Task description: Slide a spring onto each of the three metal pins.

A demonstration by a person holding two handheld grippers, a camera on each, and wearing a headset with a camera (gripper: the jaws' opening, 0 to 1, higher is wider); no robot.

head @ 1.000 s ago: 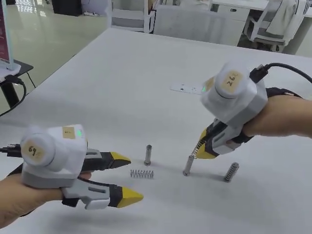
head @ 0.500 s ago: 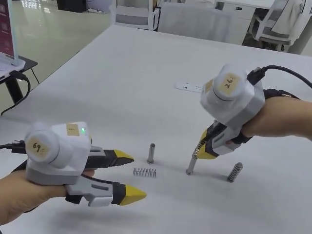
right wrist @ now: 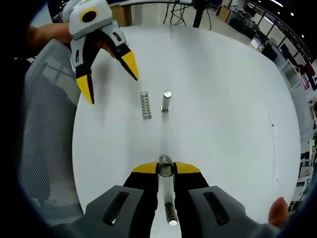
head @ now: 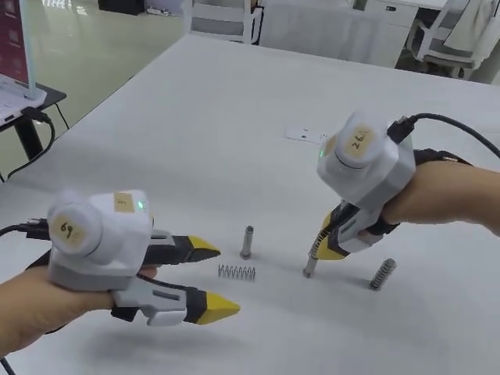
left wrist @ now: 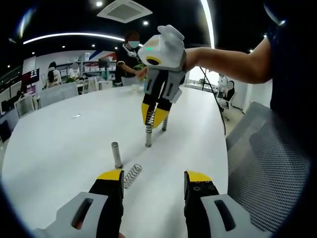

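Our right hand-held gripper [head: 322, 248] clamped on a spring [head: 316, 244] at the top of the middle pin [head: 310, 267], our left hand-held gripper [head: 226, 279] agape near a loose spring [head: 237, 272] on the worktop [head: 195, 141] beside a bare pin [head: 248, 241]

Right gripper [head: 323, 247] clamps a spring [head: 317, 243] over middle pin [head: 310, 269]; left gripper [head: 225, 279] gapes beside loose spring [head: 236, 272] and bare pin [head: 248, 242].

Loose spring [head: 237, 272] lies before left pin [head: 248, 241] (middle pin [head: 310, 267] rightward) on table [head: 195, 141].
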